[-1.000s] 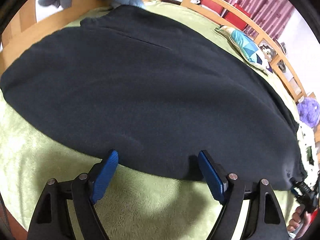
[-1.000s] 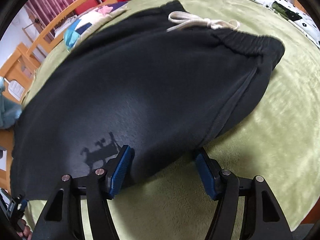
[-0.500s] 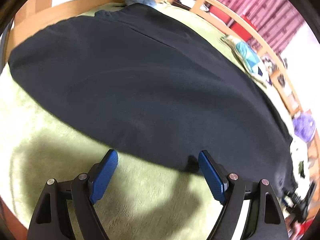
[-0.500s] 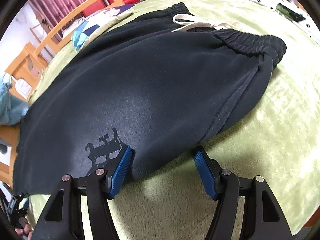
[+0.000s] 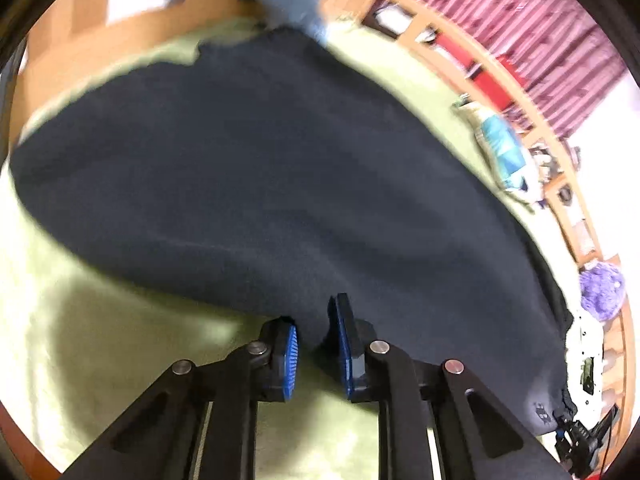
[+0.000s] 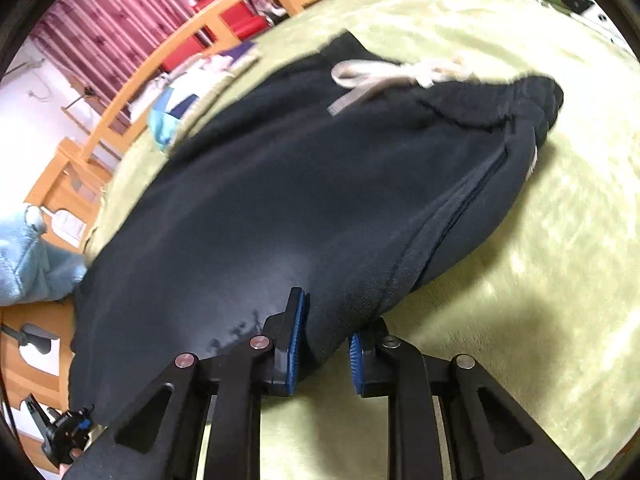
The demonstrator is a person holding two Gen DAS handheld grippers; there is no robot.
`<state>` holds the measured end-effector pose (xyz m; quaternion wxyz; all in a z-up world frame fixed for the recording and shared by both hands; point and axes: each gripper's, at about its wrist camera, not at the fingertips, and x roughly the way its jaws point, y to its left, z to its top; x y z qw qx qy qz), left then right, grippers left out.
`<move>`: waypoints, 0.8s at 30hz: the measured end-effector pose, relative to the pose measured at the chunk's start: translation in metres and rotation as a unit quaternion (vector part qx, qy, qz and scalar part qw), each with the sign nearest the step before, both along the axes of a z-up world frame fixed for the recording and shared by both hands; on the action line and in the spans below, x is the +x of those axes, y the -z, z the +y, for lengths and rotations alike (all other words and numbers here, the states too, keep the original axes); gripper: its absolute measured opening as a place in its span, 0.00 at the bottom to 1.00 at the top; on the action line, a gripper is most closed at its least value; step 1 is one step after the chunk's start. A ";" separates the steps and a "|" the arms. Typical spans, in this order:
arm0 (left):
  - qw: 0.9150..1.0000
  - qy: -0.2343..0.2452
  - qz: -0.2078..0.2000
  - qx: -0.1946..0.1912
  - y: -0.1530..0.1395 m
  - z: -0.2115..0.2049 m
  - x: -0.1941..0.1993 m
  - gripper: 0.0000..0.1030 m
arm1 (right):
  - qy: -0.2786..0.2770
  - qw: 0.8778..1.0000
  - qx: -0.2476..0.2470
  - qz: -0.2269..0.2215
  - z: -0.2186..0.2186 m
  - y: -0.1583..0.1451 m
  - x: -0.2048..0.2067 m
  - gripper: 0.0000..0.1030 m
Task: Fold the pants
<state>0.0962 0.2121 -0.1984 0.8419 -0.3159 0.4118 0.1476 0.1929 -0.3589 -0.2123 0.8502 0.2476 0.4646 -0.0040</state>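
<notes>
Pants (image 5: 280,184), black and of thick matte fleece, lie flat across a green blanket (image 5: 100,340) on a bed, their near edge caught by both tongs. The left tongs (image 5: 316,340) are closing, blue ribbed pads on black hinged arms, with a pinch of the pants' near hem bunched up between the pads. The right tongs (image 6: 322,340) are closing too, and a thicker roll of the near edge sits between their pads, beside a long side seam that runs away to the right. The blanket is plush and pale, with a soft sheen, and shows bare in front of each pair of tongs. Farther off in the right view the cloth broadens to a ribbed elastic waistband (image 6: 516,100) at the far right, where a cream drawstring (image 6: 396,74) lies knotted on top. In the left view the legs stretch away to the far left, much blurred. Beyond the pants a wooden rail (image 6: 188,36) curves round the bed, with a blue patterned cushion (image 5: 502,152) against it and red striped curtains (image 5: 540,28) behind.
</notes>
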 end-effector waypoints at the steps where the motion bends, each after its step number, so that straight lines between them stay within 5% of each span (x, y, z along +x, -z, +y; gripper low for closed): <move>1: 1.000 0.006 -0.010 0.010 -0.010 -0.001 0.003 0.16 | -0.004 1.000 -0.001 -0.007 0.002 -0.008 0.002 0.19; 7: 0.995 0.036 -0.066 0.068 -0.071 -0.006 0.050 0.15 | -0.034 0.998 -0.016 -0.056 0.011 -0.066 0.034 0.18; 13: 0.989 0.042 -0.072 0.122 -0.099 -0.009 0.121 0.15 | -0.062 0.993 -0.030 -0.093 0.018 -0.113 0.083 0.17; 24: 0.983 0.030 -0.071 0.165 -0.090 -0.011 0.249 0.15 | -0.076 0.993 -0.043 -0.084 0.040 -0.097 0.231 0.15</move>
